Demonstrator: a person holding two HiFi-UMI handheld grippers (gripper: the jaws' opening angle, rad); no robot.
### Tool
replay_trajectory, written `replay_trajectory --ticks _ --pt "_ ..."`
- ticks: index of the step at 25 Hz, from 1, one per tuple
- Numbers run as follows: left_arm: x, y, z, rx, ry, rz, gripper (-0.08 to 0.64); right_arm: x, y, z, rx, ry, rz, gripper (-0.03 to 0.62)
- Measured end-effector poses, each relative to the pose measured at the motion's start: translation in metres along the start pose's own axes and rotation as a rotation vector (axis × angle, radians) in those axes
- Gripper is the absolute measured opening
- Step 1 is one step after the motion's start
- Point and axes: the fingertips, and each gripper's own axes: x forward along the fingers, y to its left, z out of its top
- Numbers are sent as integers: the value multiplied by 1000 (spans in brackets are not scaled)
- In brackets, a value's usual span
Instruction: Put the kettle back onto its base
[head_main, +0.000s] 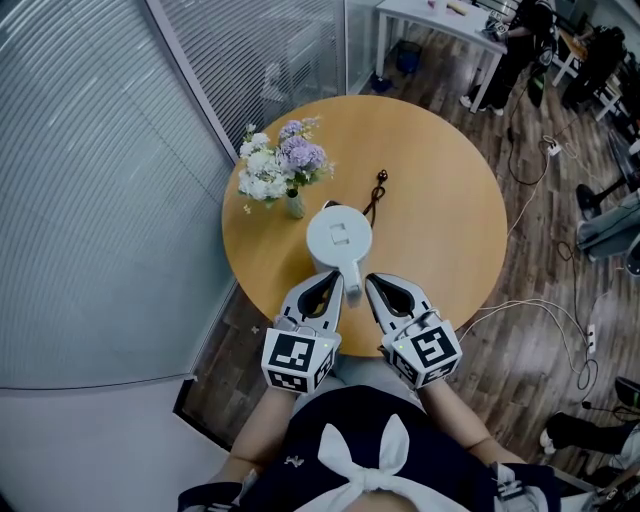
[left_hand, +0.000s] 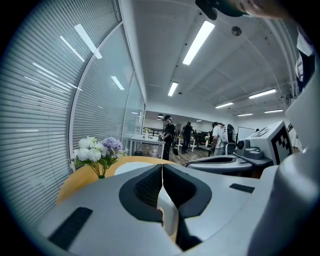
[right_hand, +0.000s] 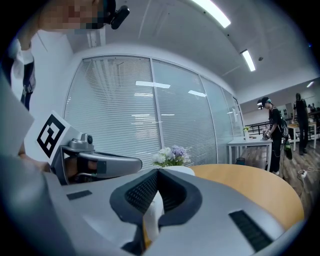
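The white kettle (head_main: 338, 238) stands near the middle of the round wooden table (head_main: 450, 220), its handle (head_main: 352, 283) pointing toward me. I cannot make out a separate base under it. My left gripper (head_main: 336, 284) sits just left of the handle and my right gripper (head_main: 371, 285) just right of it, both low over the near table edge. In the left gripper view the jaws (left_hand: 162, 169) meet at the tips, with the white handle (left_hand: 168, 212) showing through the hollow behind them. The right gripper (right_hand: 158, 173) looks the same, shut, with the handle (right_hand: 151, 217) seen through its hollow.
A vase of white and purple flowers (head_main: 283, 170) stands left of the kettle. A black cord with a plug (head_main: 375, 195) lies behind the kettle. A glass wall with blinds (head_main: 110, 180) runs along the left. Cables (head_main: 540, 310) trail over the wood floor on the right.
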Motion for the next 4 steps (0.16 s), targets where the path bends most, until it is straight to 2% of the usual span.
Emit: replay_trajectory --ticks 4 --pt "0 -2 3 2 2 -3 29 -1 -1 2 0 8 -3 23"
